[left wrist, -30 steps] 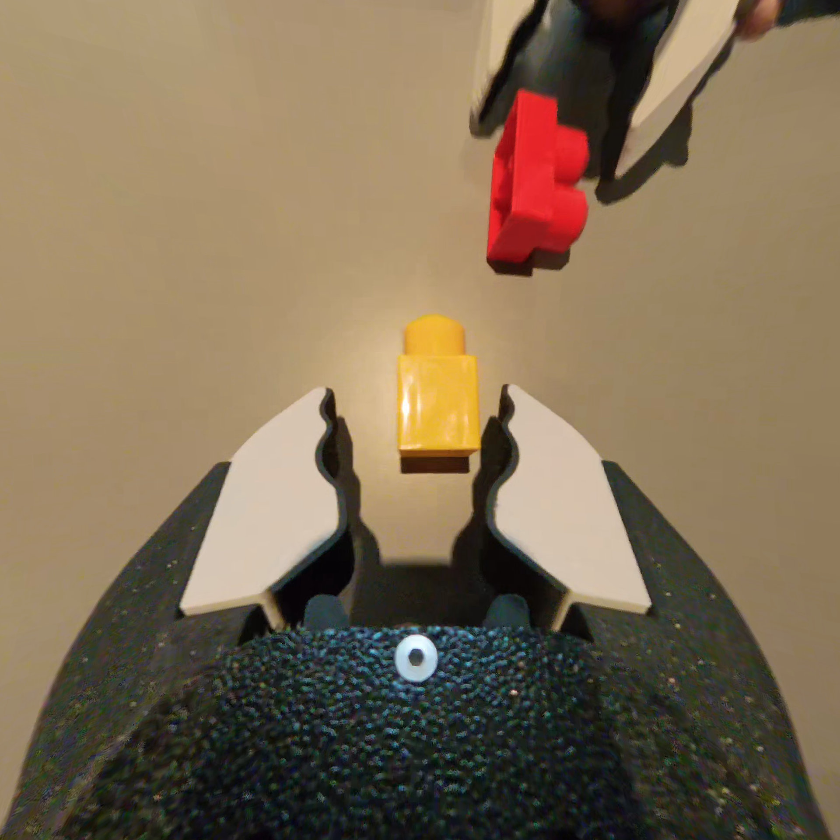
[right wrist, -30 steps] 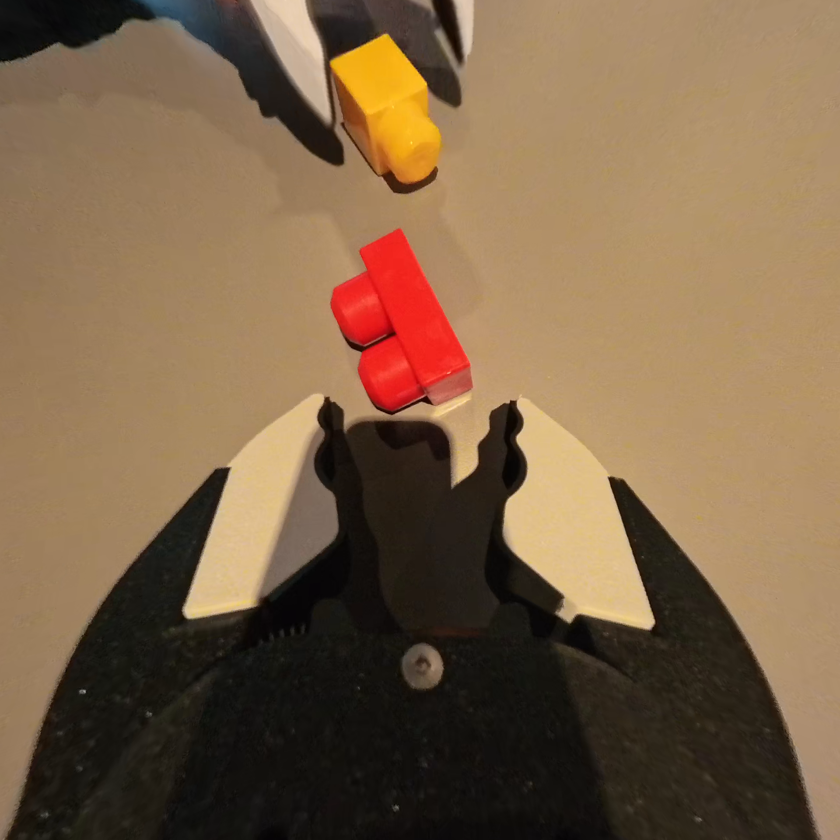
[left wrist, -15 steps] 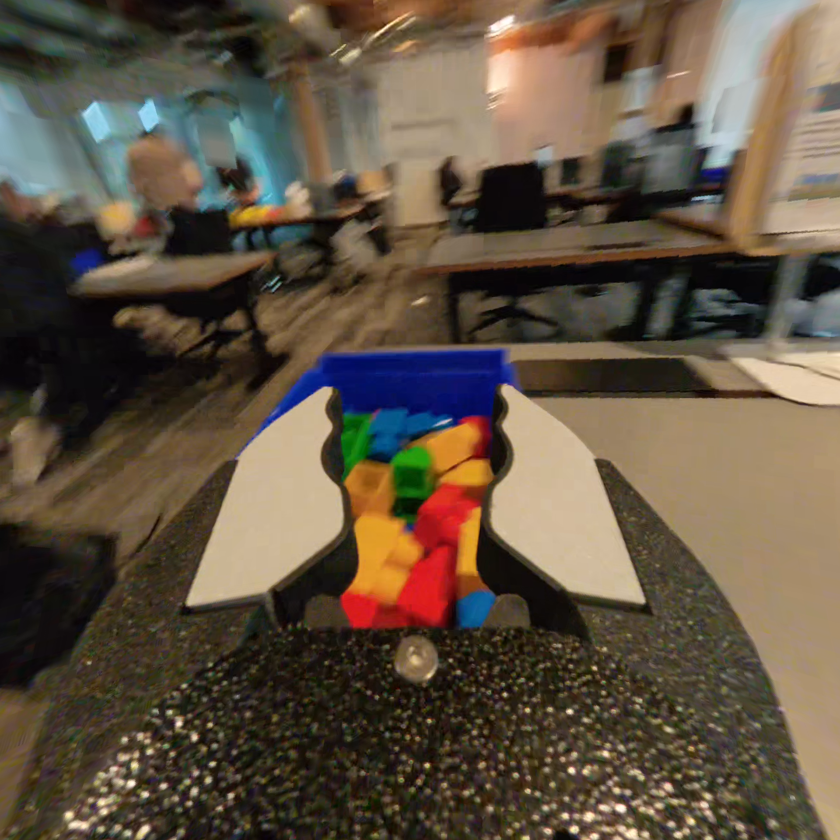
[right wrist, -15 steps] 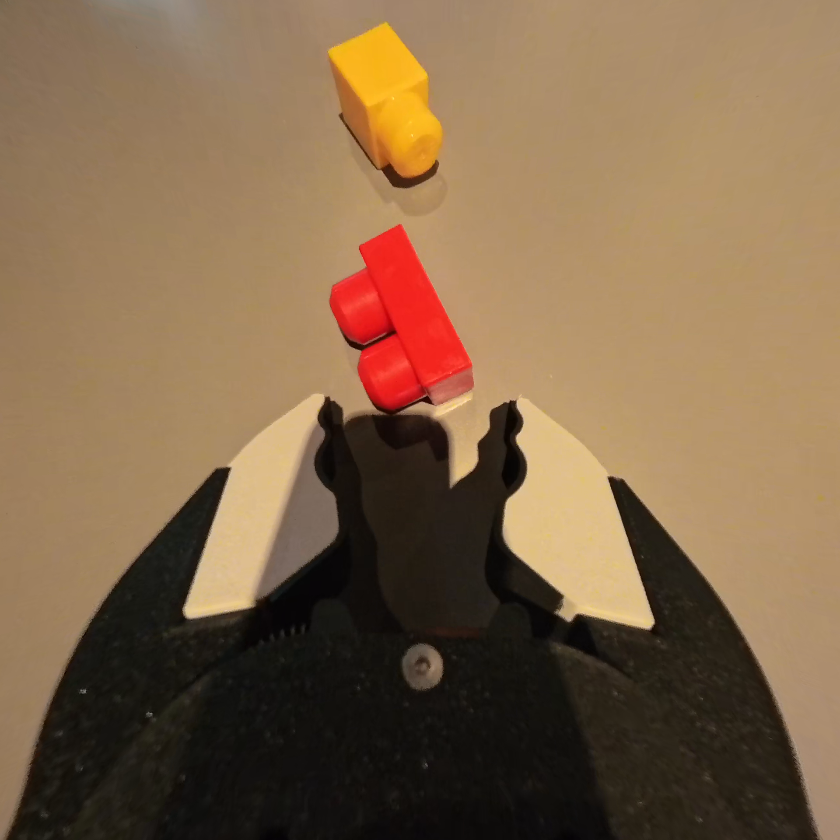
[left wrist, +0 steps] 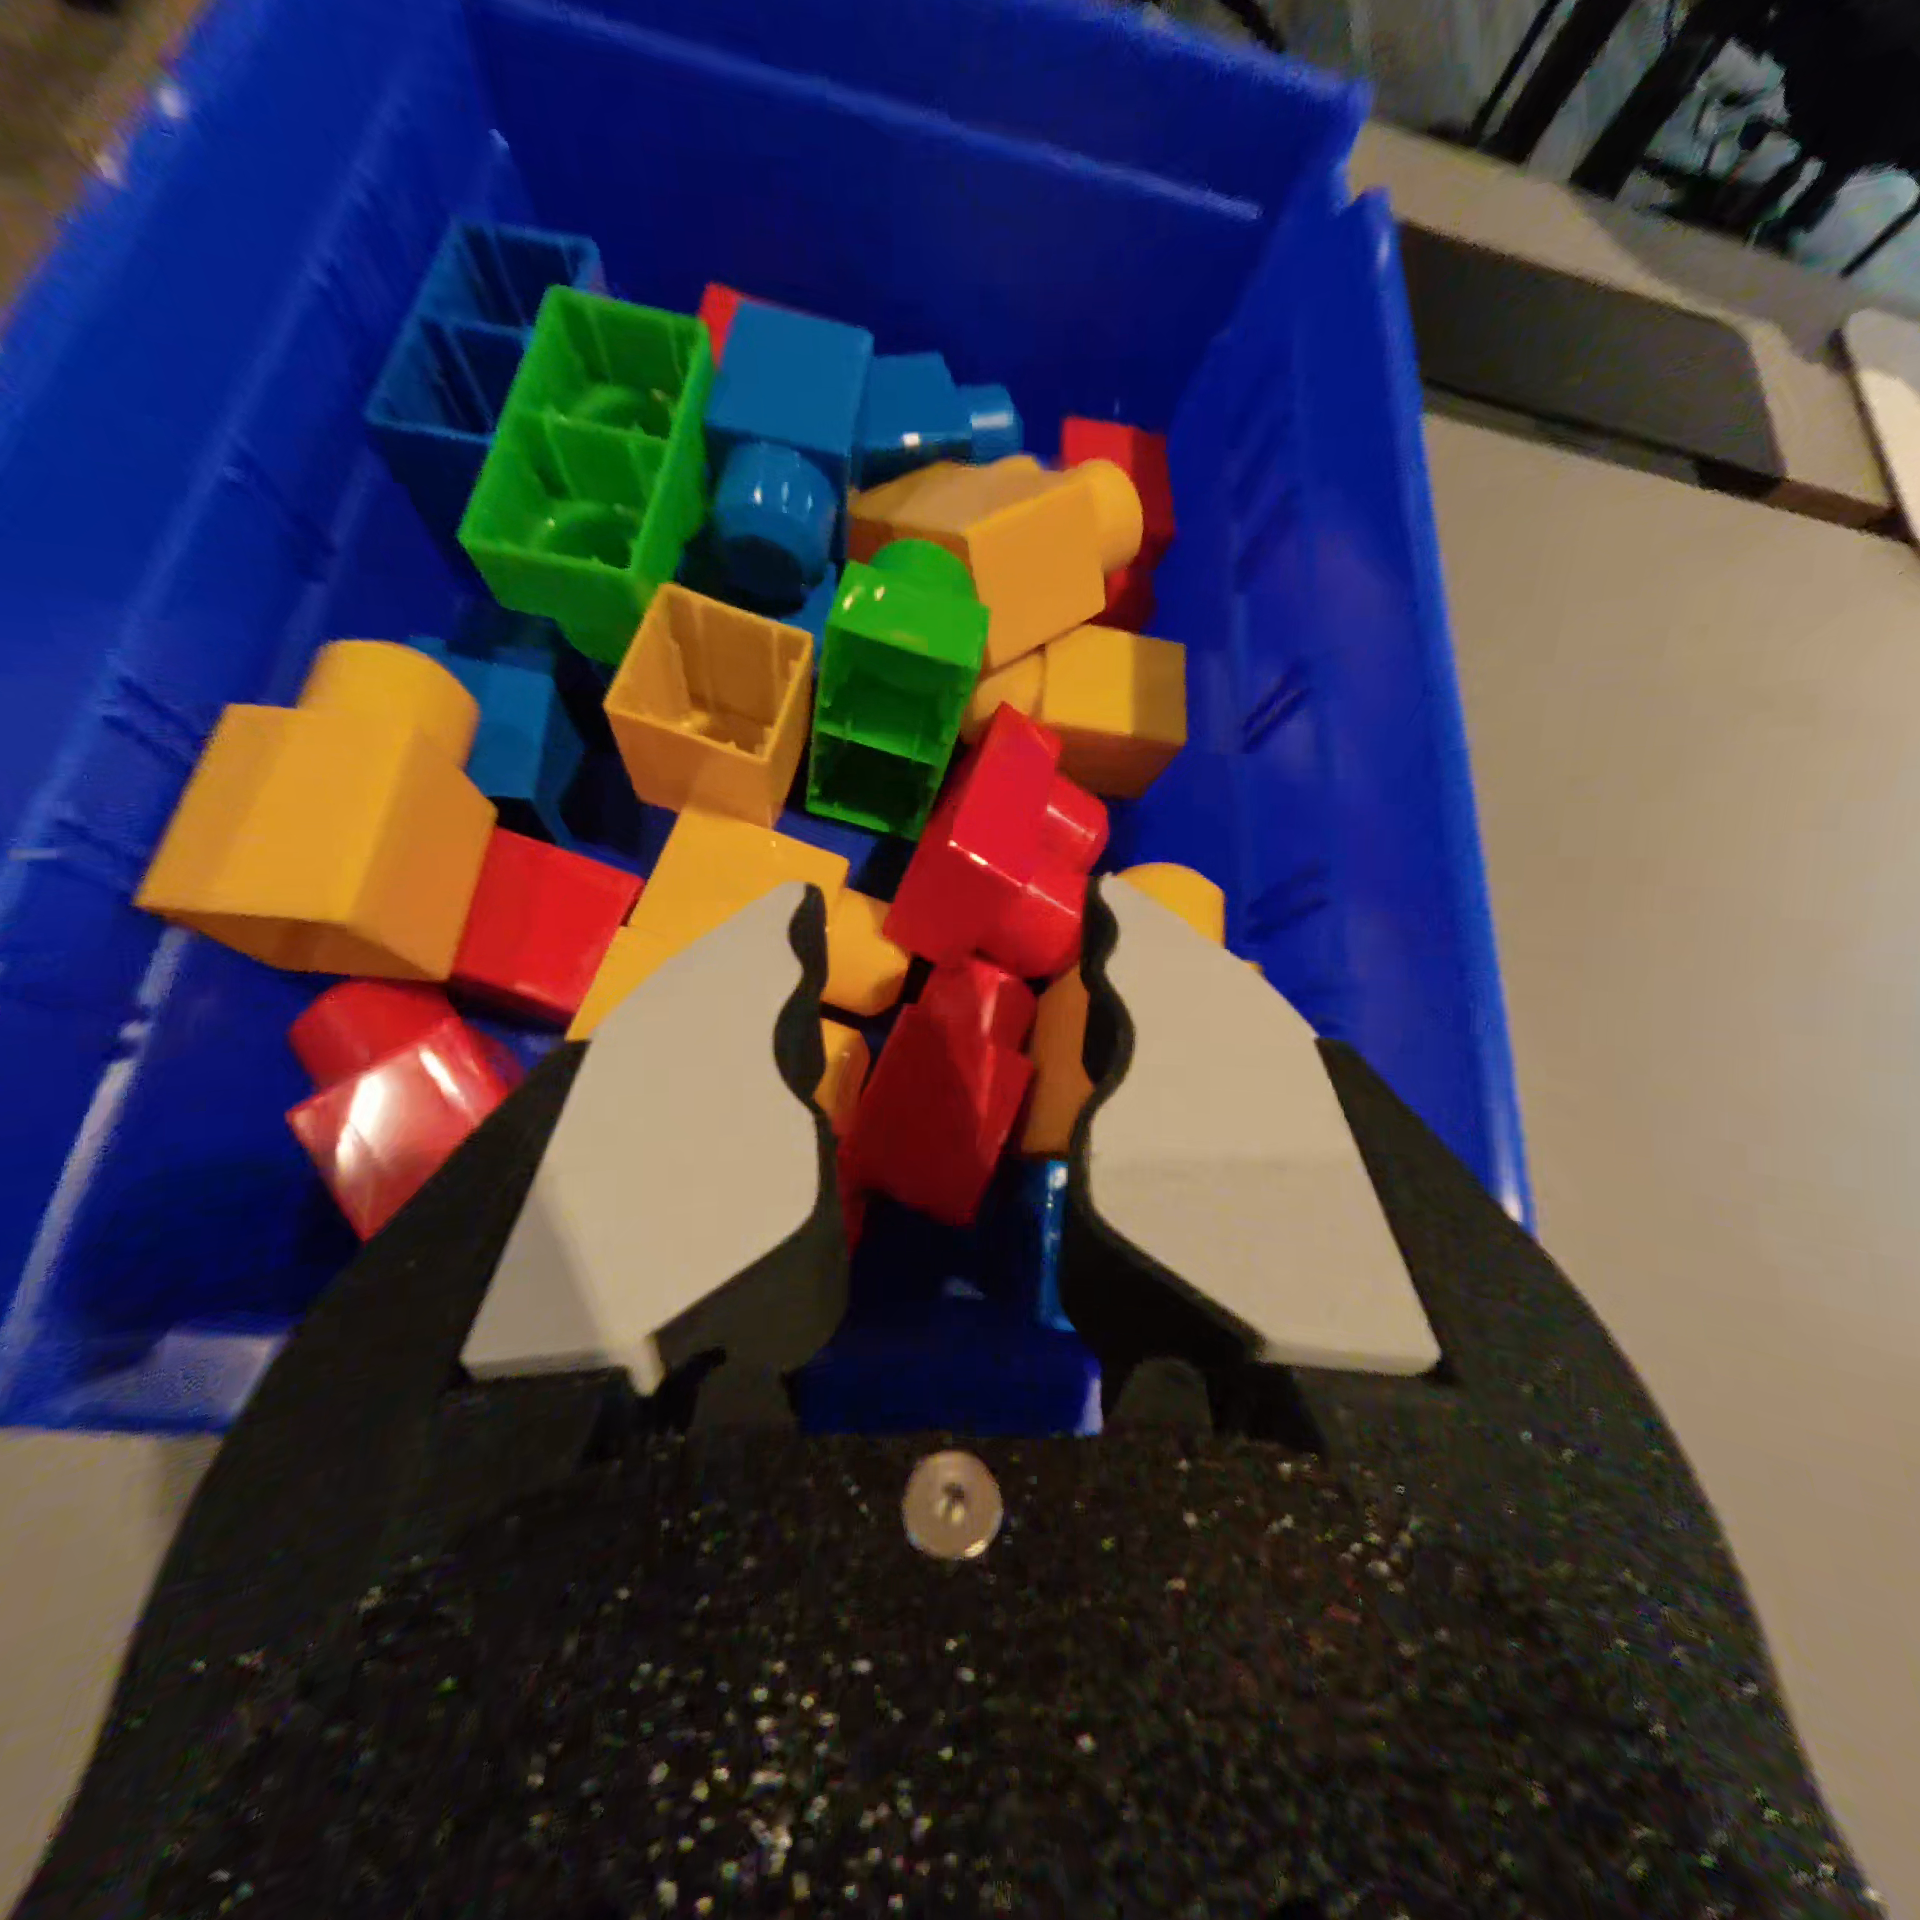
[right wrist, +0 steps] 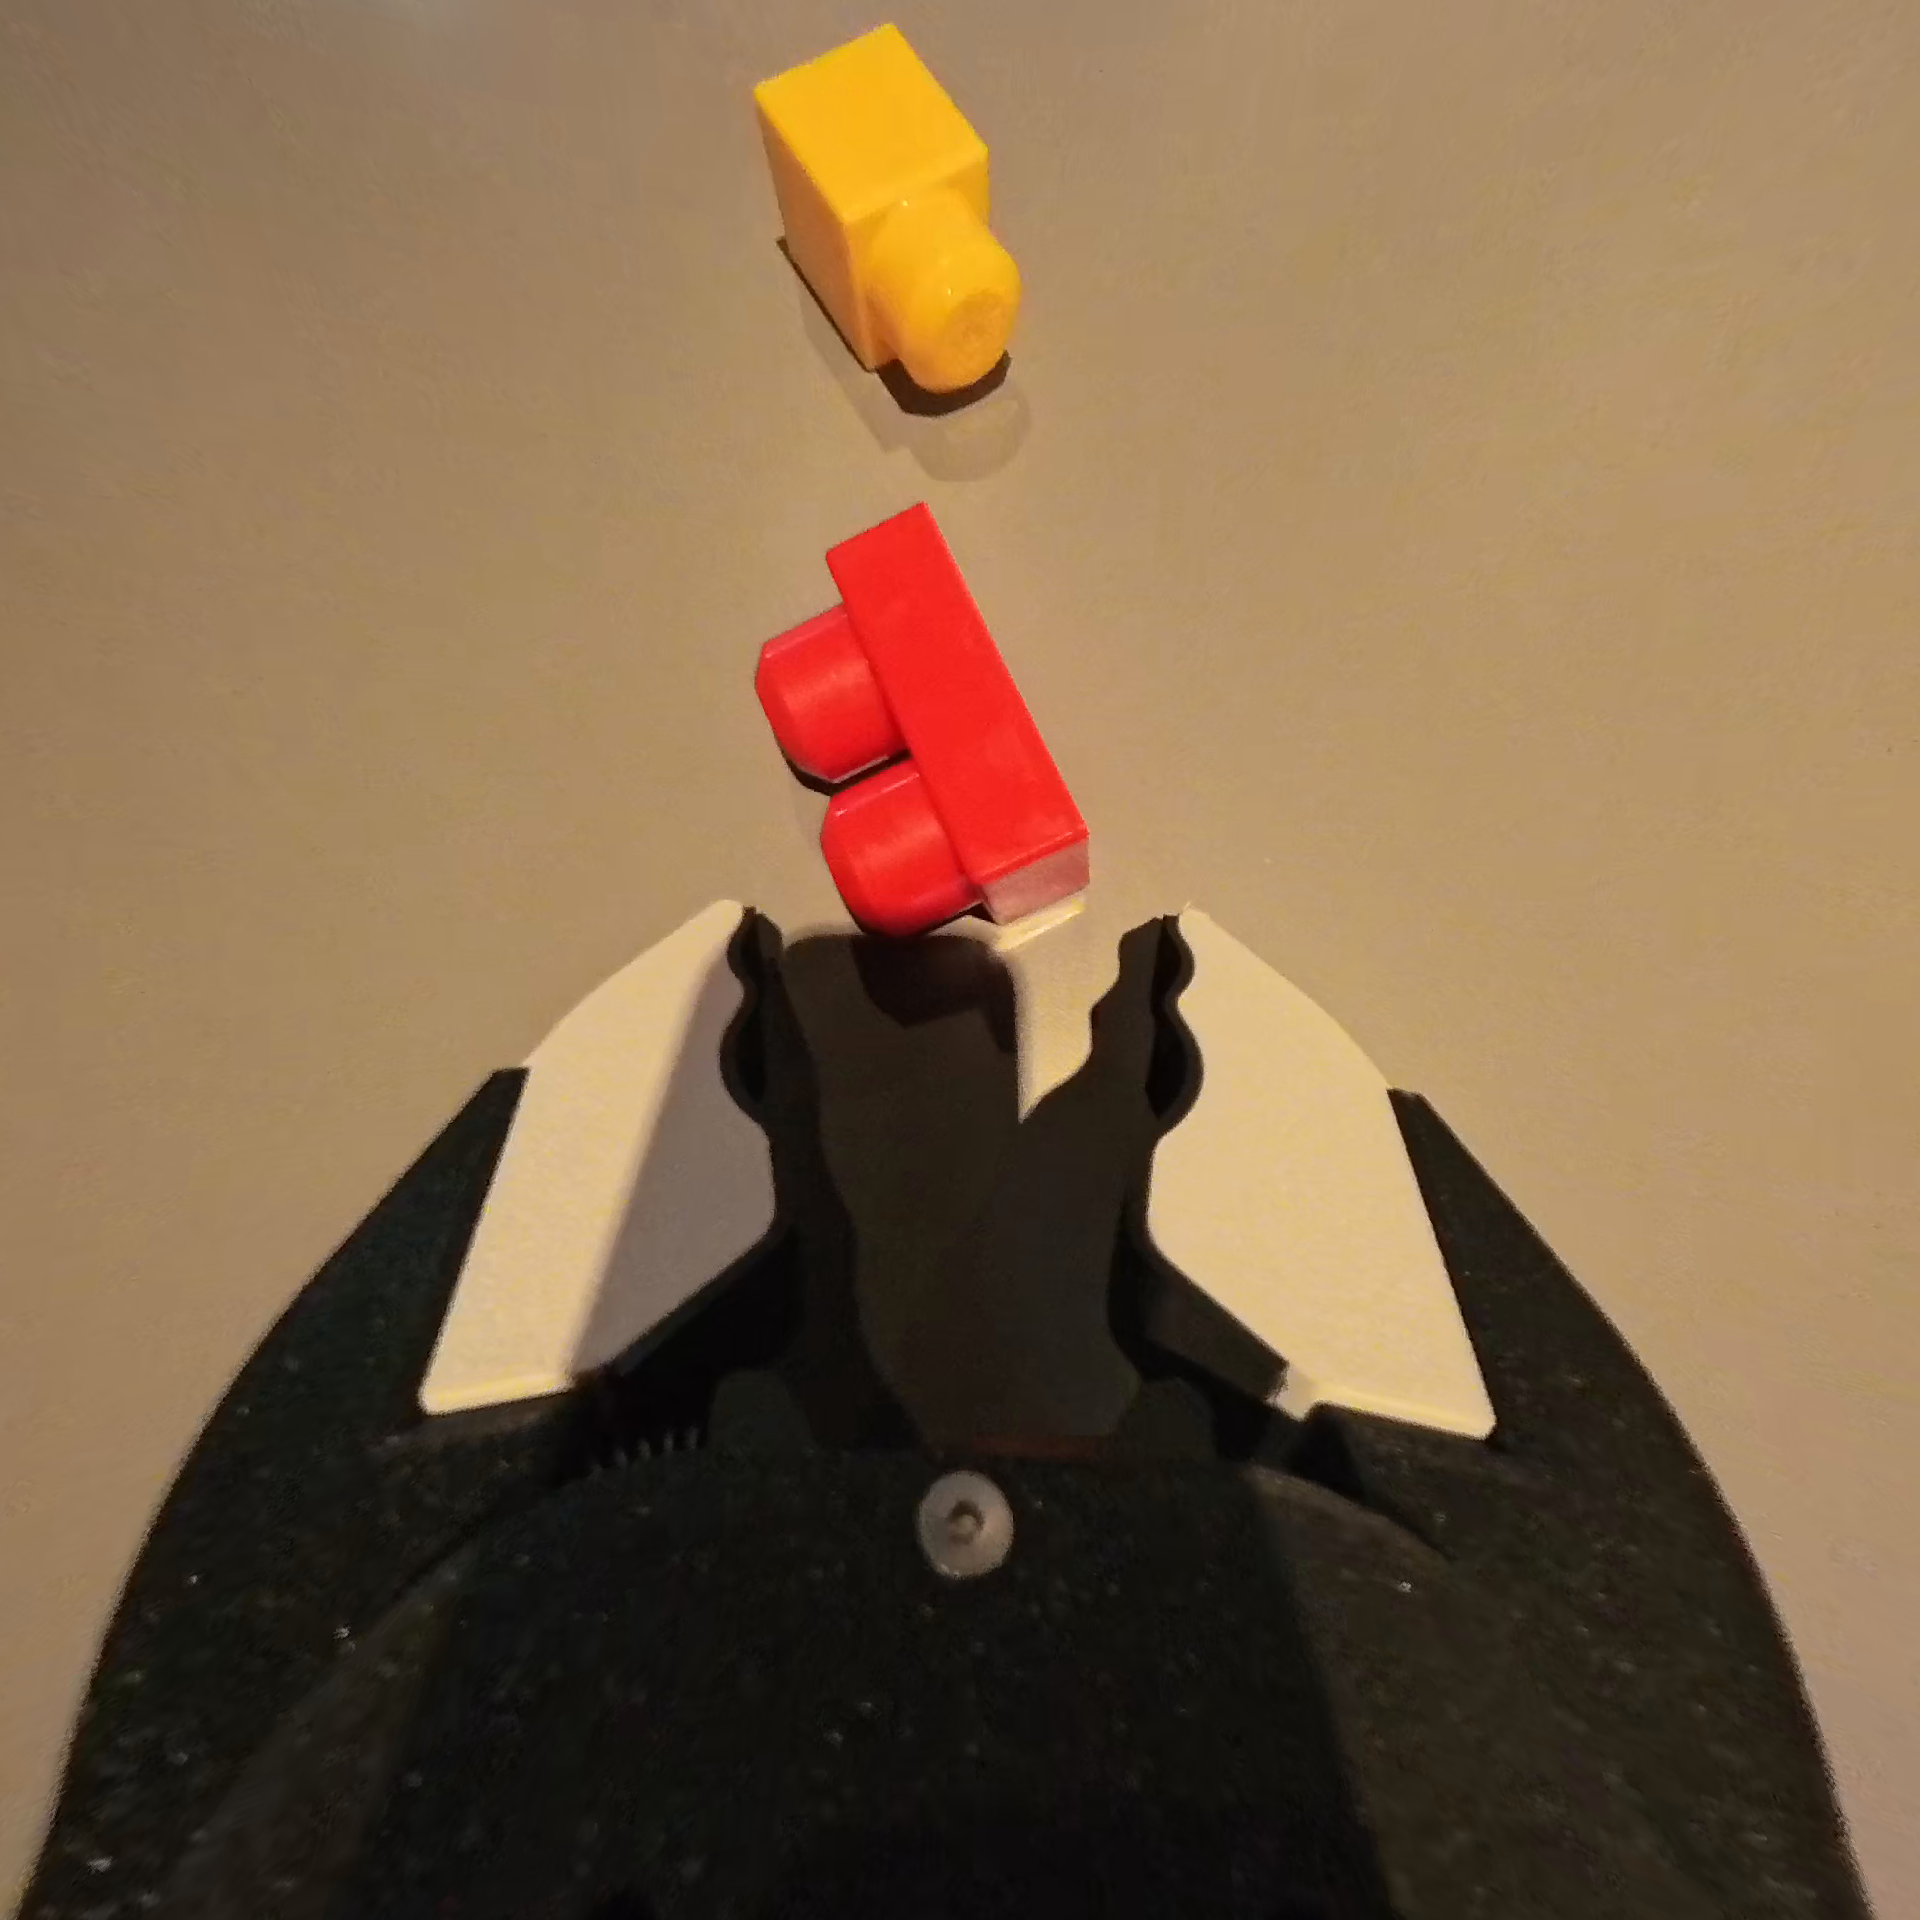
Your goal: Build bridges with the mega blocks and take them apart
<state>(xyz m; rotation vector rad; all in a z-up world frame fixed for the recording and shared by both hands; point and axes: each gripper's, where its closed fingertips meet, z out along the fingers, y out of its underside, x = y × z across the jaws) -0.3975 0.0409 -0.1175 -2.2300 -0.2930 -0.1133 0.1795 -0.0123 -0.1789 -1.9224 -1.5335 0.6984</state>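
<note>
In the left wrist view my left gripper (left wrist: 951, 914) is open and empty, held over a blue bin (left wrist: 1340, 644) full of red, yellow, green and blue mega blocks. A red block (left wrist: 997, 862) lies just past its fingertips. In the right wrist view my right gripper (right wrist: 961, 920) is open and empty above the tan table. A flat red two-stud block (right wrist: 935, 717) lies on its side just beyond the fingertips. A yellow one-stud block (right wrist: 883, 197) lies on its side farther off.
The bin stands on a grey table (left wrist: 1683, 831) near its edge. Dark desks and chairs (left wrist: 1662, 104) stand beyond it. The tan table (right wrist: 312, 520) around the two loose blocks is bare.
My left gripper has swung away from the yellow block on the table to the blue bin and now looks down into it. My right gripper and the two loose blocks have not moved.
</note>
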